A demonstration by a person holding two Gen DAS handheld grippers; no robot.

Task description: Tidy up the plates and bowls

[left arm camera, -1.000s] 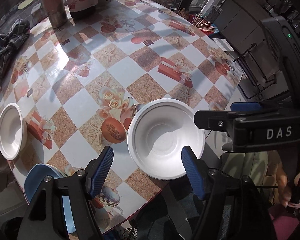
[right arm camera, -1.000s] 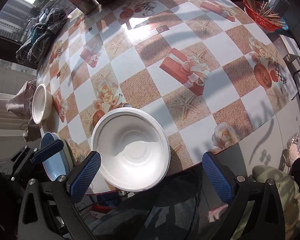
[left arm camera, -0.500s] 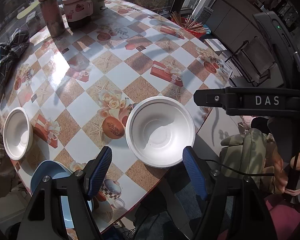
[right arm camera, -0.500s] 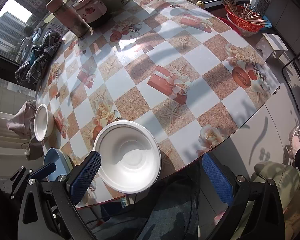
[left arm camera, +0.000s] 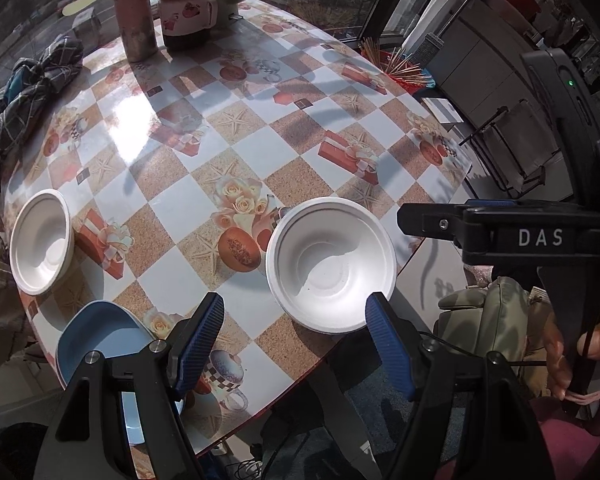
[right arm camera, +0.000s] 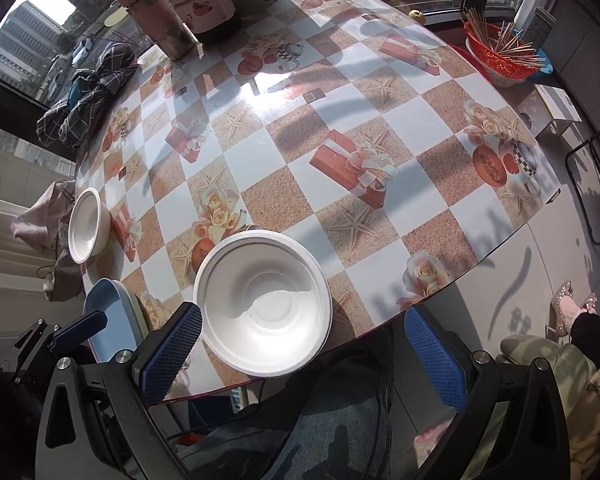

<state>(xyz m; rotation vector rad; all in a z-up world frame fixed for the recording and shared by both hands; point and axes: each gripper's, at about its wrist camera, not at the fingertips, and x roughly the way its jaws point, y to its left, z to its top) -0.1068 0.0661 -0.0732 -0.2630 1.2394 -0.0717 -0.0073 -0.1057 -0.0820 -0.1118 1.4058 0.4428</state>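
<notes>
A large white bowl [left arm camera: 332, 264] sits near the front edge of the checked table [left arm camera: 260, 148]; it also shows in the right wrist view [right arm camera: 262, 304]. A smaller white bowl [left arm camera: 40, 242] stands at the left edge and shows in the right wrist view too [right arm camera: 86, 230]. A blue plate [left arm camera: 96, 336] lies at the front left corner, also in the right wrist view [right arm camera: 110, 318]. My left gripper [left arm camera: 296, 344] is open and empty, above the front edge just short of the large bowl. My right gripper [right arm camera: 304, 352] is open and empty, wide apart, off the table edge.
A flask [left arm camera: 134, 8], a lidded mug [left arm camera: 186, 12] and a kettle stand at the far side. A folded plaid cloth [left arm camera: 32, 84] lies far left. A red basket of sticks [right arm camera: 500, 52] sits beyond the table's right. The person's lap is below the edge.
Both grippers have pulled back and up from the large bowl, so more of the table shows. Both stay open. The bowls and plate have not moved.
</notes>
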